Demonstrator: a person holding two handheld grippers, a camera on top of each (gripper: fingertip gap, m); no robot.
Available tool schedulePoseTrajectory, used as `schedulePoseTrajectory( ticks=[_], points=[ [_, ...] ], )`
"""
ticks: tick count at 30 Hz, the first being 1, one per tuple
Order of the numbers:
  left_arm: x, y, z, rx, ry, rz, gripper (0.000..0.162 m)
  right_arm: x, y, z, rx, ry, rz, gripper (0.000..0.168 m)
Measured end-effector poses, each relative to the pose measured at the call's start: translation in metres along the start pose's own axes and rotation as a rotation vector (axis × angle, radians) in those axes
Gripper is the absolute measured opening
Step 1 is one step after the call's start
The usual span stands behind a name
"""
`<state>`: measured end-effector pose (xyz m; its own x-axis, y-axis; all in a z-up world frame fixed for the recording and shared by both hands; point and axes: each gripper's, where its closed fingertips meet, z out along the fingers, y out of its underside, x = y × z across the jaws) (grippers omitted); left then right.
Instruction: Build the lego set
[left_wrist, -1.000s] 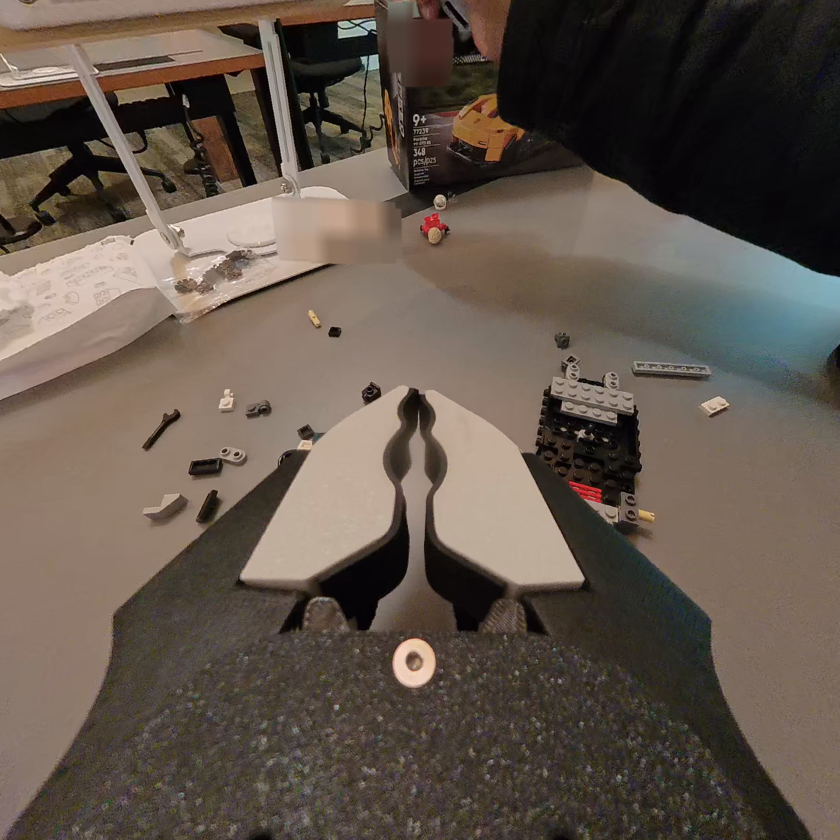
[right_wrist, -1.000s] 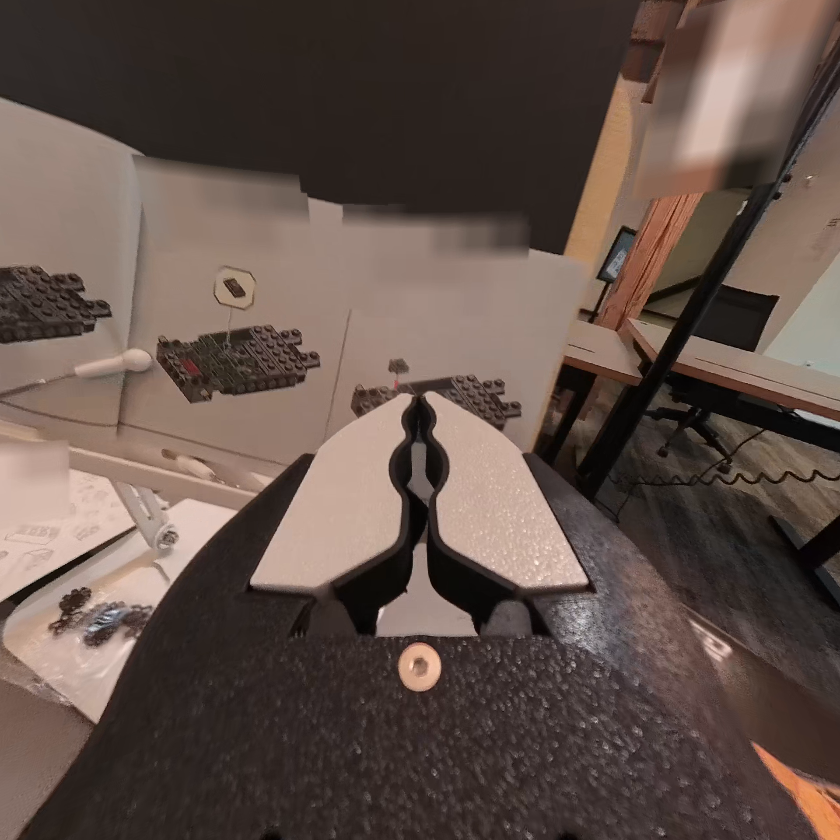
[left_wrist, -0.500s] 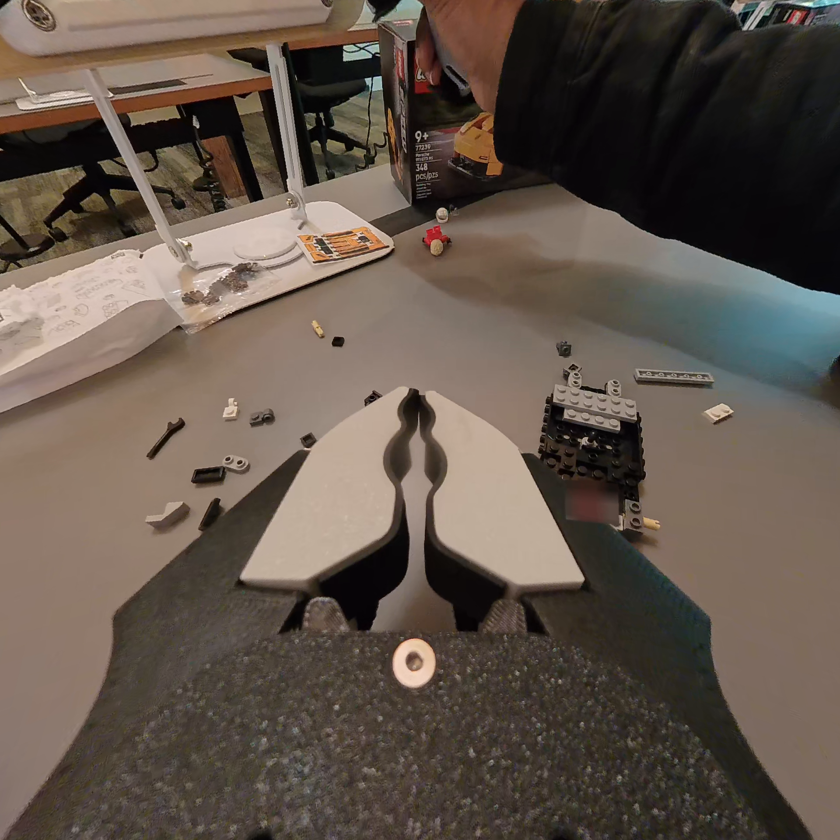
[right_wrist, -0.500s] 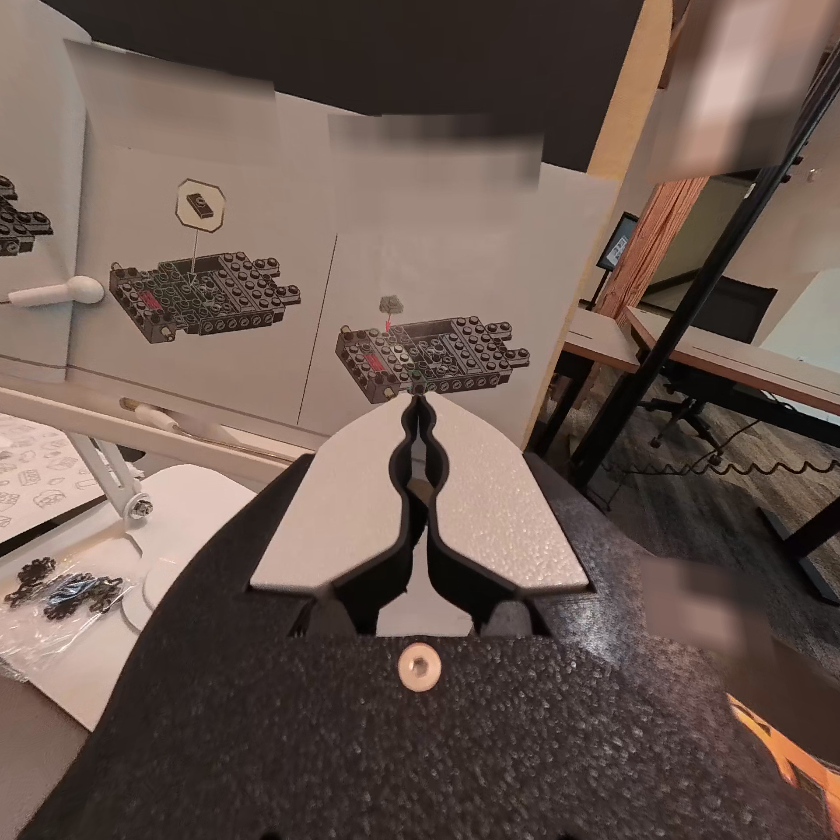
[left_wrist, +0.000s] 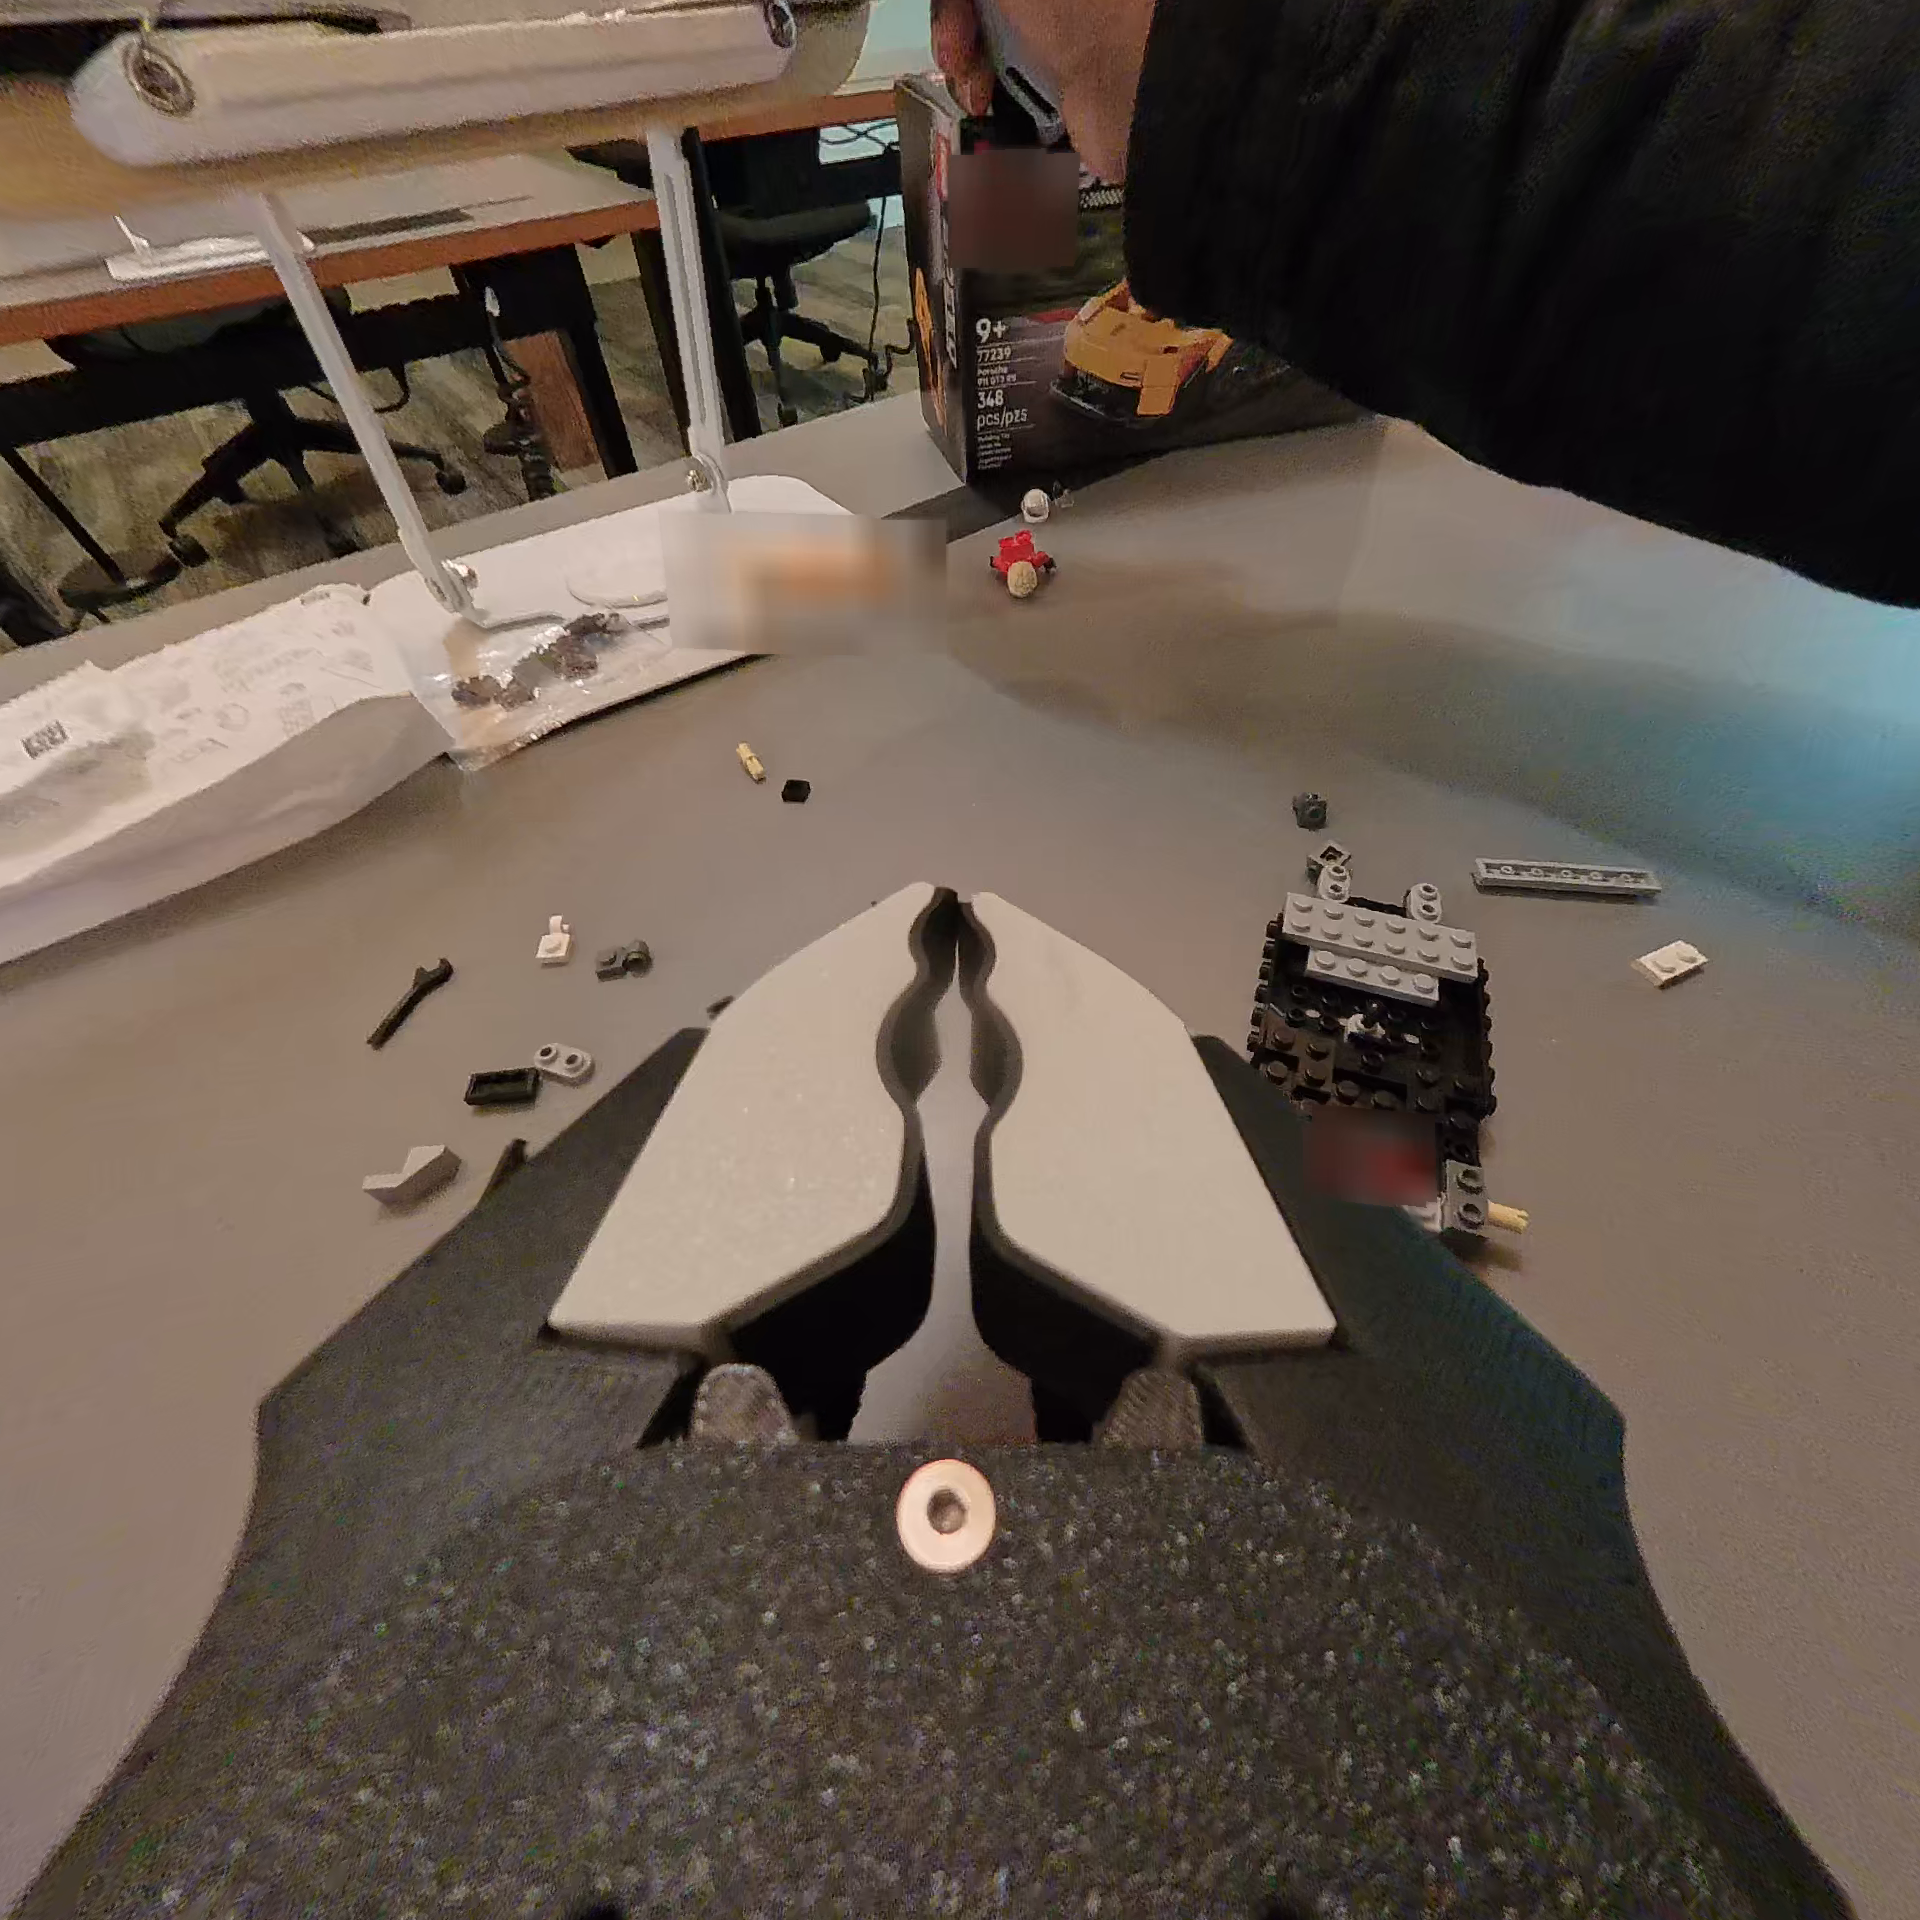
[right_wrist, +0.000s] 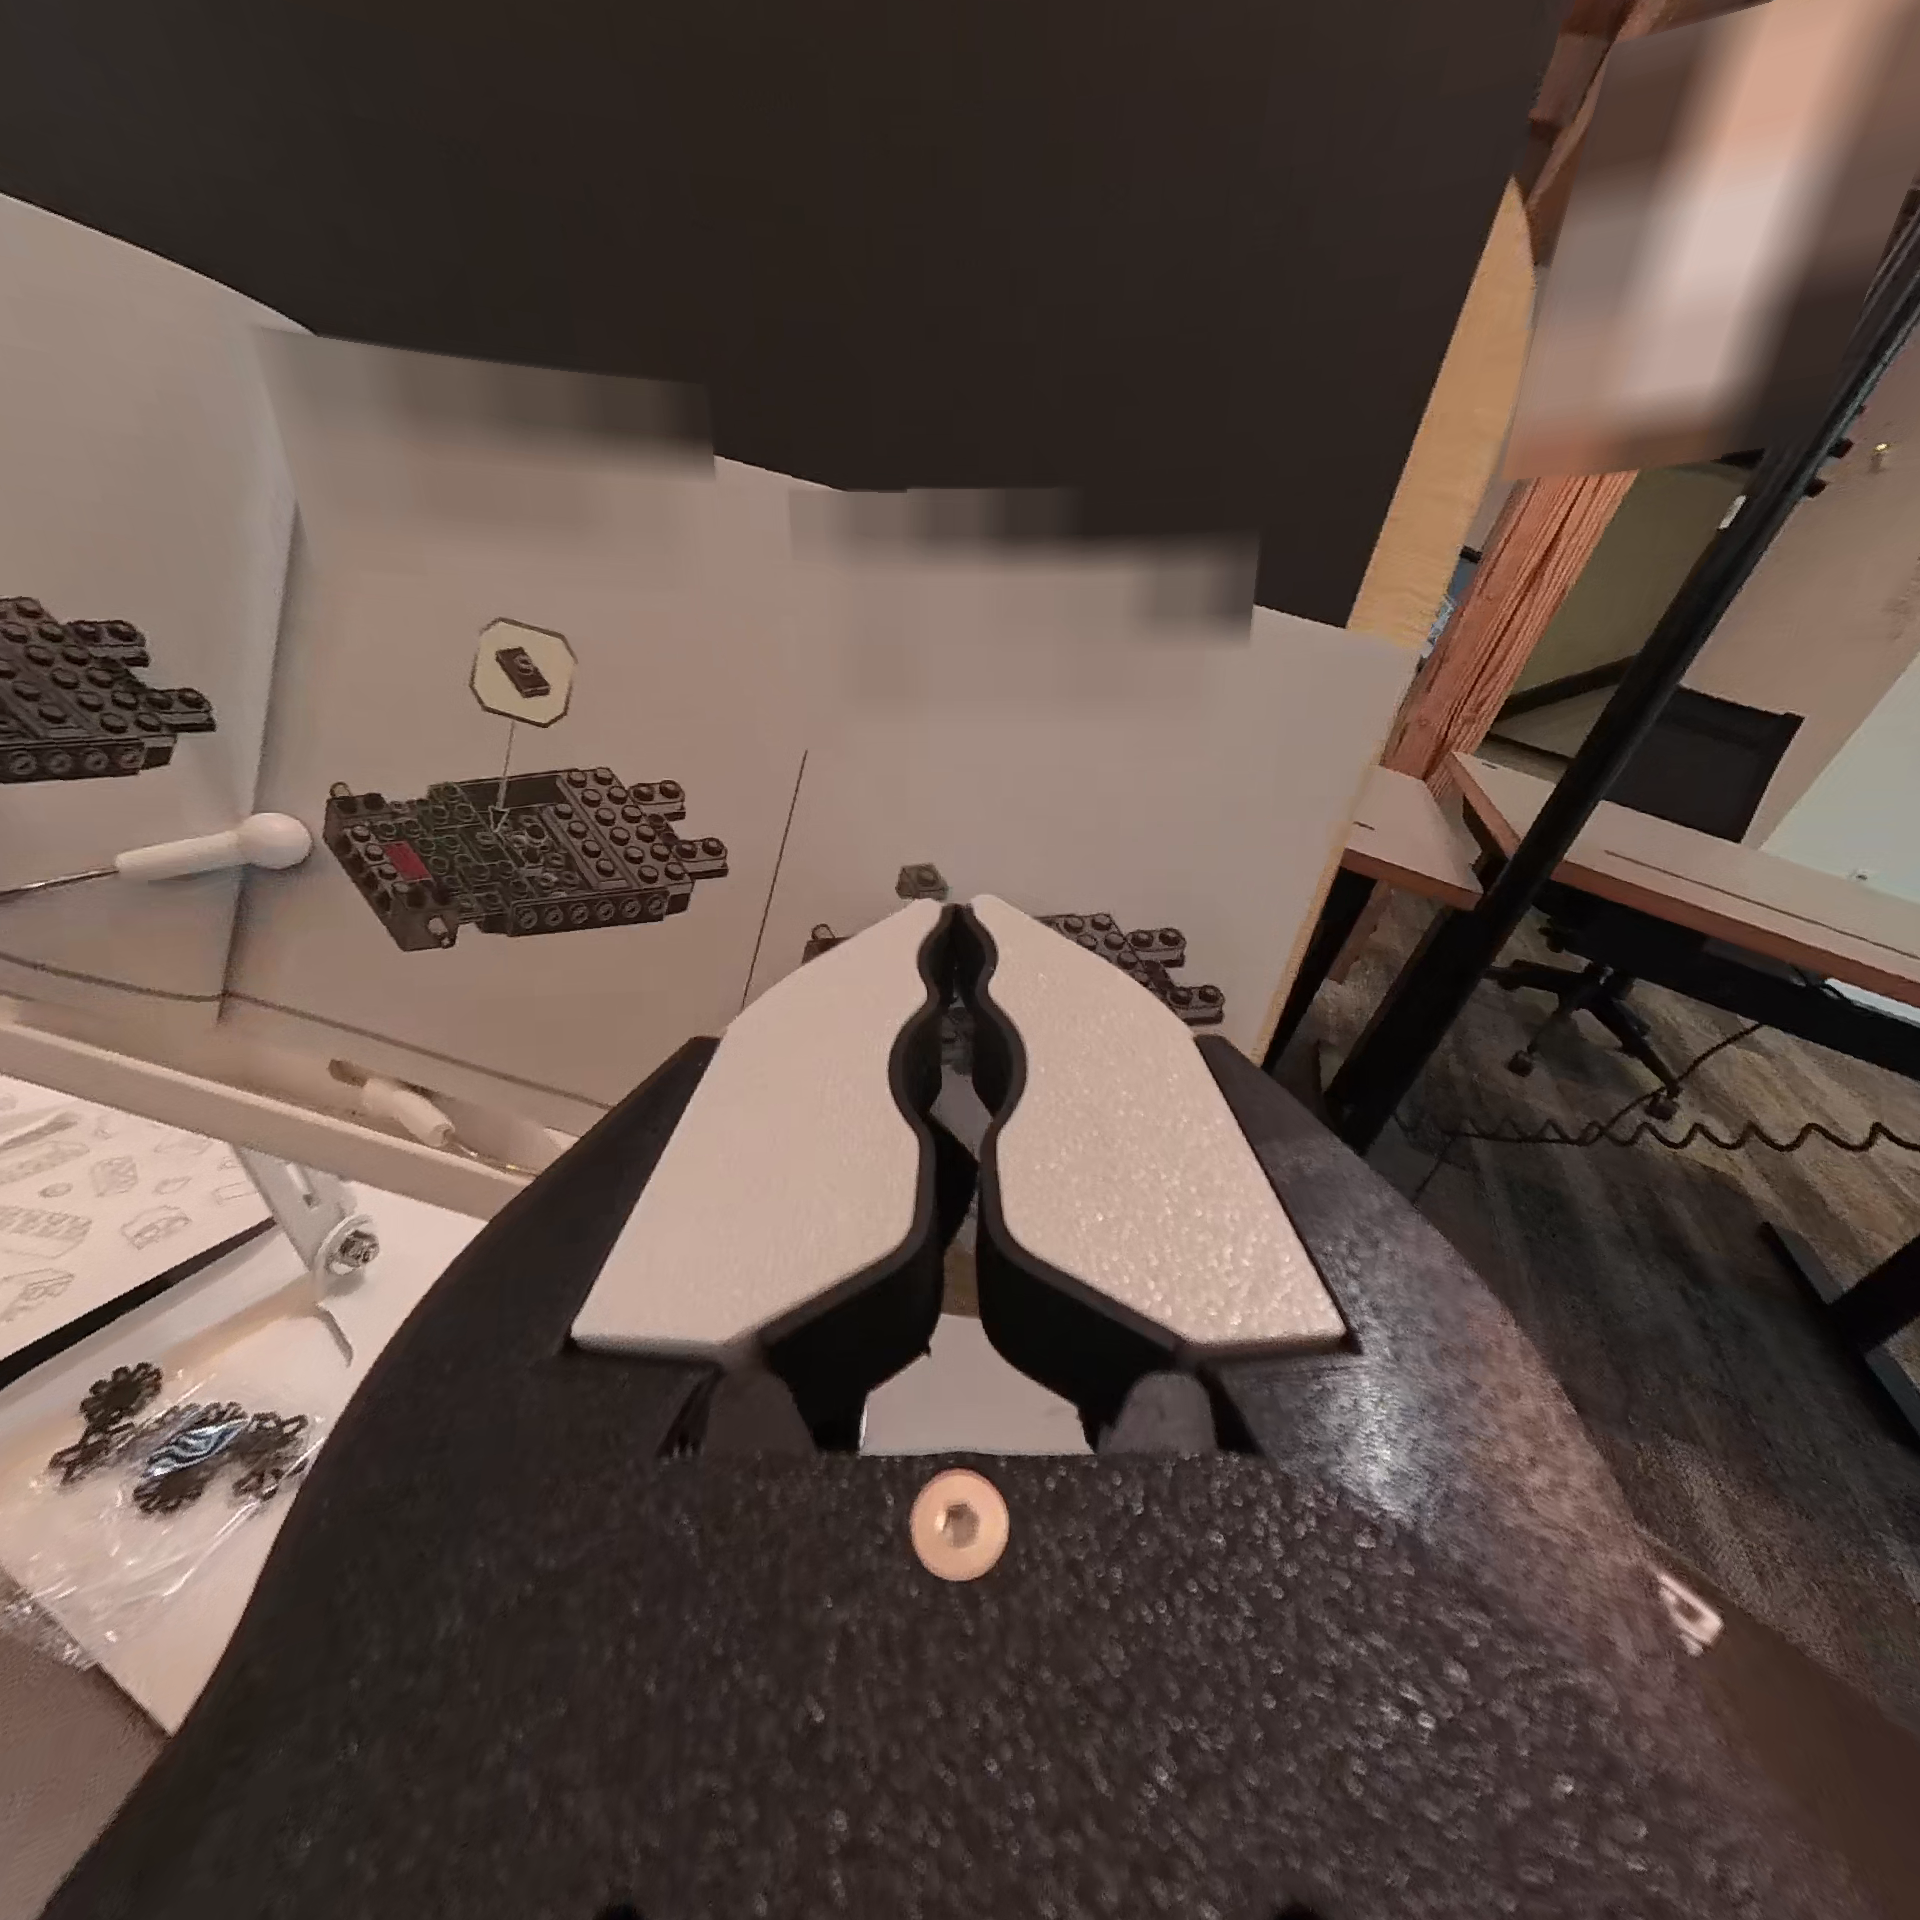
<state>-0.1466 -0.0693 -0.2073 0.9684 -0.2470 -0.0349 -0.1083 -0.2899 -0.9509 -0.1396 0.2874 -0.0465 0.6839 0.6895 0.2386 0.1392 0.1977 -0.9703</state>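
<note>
1. Left gripper (left_wrist: 954, 906): fingers clenched tip to tip, nothing between them, poised over the grey table (left_wrist: 1039, 727).
2. Partly built black chassis (left_wrist: 1371, 1029) flat on the table, right of the left fingertips and near them, about level with the tips; grey plates on its far end, tan pin sticking out at its near end; long axis running roughly parallel to the fingers.
3. Loose pieces scattered left of the left fingers: black lever (left_wrist: 410, 1000), black frame piece (left_wrist: 502, 1087), light grey slope (left_wrist: 412, 1174). Beyond the tips, a tan pin (left_wrist: 750, 761) and small black stud (left_wrist: 795, 792). Grey long plate (left_wrist: 1566, 876) and white small plate (left_wrist: 1670, 963) farther right, past the chassis.
4. Right gripper (right_wrist: 958, 914): also clenched and empty, raised off the table and aimed at the open instruction booklet (right_wrist: 582, 644) propped on a white stand (right_wrist: 312, 1205); step drawings just beyond and left of its tips.
5. Judgement: a look-up of the next step, so the left gripper is much the nearer to chassis and parts; a short sideways shift right for the build, or left for a part.
6. Against the frame half a second back: booklet drawings lower and closer to the right fingertips, so right gripper tipped upward or nearer the page; left view almost unchanged, both pairs of fingers clenched as before.
7. Set box (left_wrist: 997, 343) far beyond the left tips, behind a dark sleeve (left_wrist: 1507, 260).
</note>
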Motion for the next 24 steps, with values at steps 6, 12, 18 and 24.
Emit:
schedulePoseTrajectory(
  ticks=[6, 12, 18, 24],
  points=[
    [0.004, -0.001, -0.002, 0.002, 0.043, -0.06, 0.0, 0.007, 0.009, -0.014, 0.005, 0.013, 0.039, 0.0],
    [0.005, -0.001, -0.002, 0.004, 0.047, -0.037, 0.0, 0.007, 0.018, -0.01, -0.02, 0.007, 0.047, 0.0],
    [0.006, -0.001, -0.003, 0.005, 0.056, -0.027, 0.0, 0.004, 0.013, -0.015, -0.002, -0.015, 0.052, 0.0],
    [0.007, -0.001, -0.004, -0.004, 0.054, 0.0, 0.006, -0.053, 0.016, -0.09, -0.085, -0.342, -0.012, 0.001]
  ],
)
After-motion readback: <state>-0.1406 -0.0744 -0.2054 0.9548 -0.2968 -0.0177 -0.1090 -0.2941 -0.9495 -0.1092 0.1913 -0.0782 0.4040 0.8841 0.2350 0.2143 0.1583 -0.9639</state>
